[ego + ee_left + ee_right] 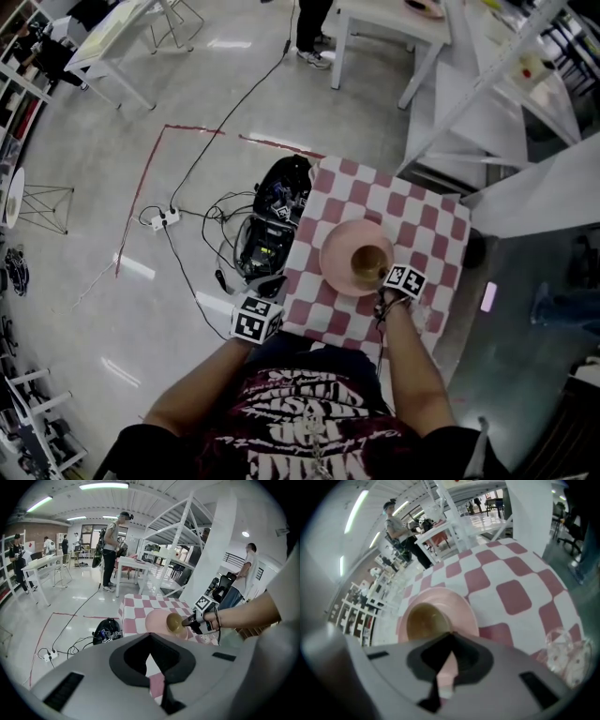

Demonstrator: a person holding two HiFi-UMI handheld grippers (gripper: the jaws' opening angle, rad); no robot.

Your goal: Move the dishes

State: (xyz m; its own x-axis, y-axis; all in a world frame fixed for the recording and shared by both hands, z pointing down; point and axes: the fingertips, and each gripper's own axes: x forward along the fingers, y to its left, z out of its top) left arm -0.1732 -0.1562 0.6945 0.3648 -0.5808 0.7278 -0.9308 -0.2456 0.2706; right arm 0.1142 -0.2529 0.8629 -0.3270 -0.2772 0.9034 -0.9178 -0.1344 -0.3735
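1. Right gripper [450, 636]: jaws clenched together on the near rim of the brown bowl [423, 619]; nothing else is between them.
2. Brown bowl: upright and empty, sitting on the pink plate [461, 605], towards the plate's near side.
3. Pink plate: lies flat near the middle of the table [513, 592], which is covered by a red-and-white checked cloth.
4. Clear plastic wrapper [563, 654]: on the cloth, to the right of the gripper, apart from the plate.
5. Left gripper [150, 637]: jaws closed on nothing, held off the table's near left corner.
6. Black bag [277, 214]: on the floor with cables, beside the table's left edge.
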